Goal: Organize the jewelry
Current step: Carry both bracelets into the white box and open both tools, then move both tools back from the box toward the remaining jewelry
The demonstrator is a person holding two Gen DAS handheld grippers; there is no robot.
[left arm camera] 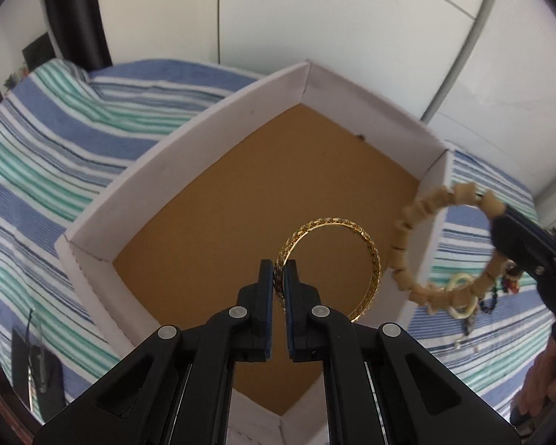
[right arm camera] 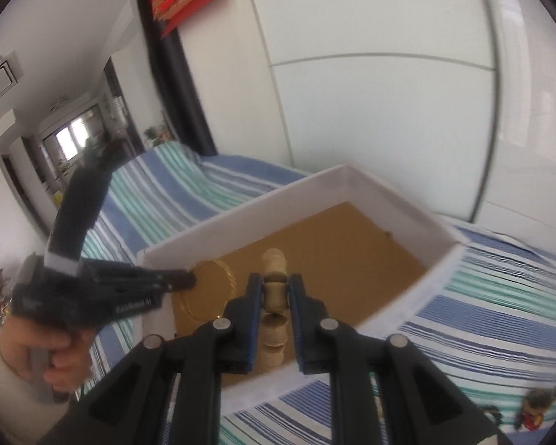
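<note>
Jewelry is mid-carry. From the left wrist, the left gripper pinches a gold bangle above the white box on the striped bed; loose pieces lie beyond. From the right wrist, the right gripper clamps a beaded bracelet over the box's near edge. Next, I judge, each should lower inside the box before releasing.

Bright daylight, fisheye warp, motion blur
</note>
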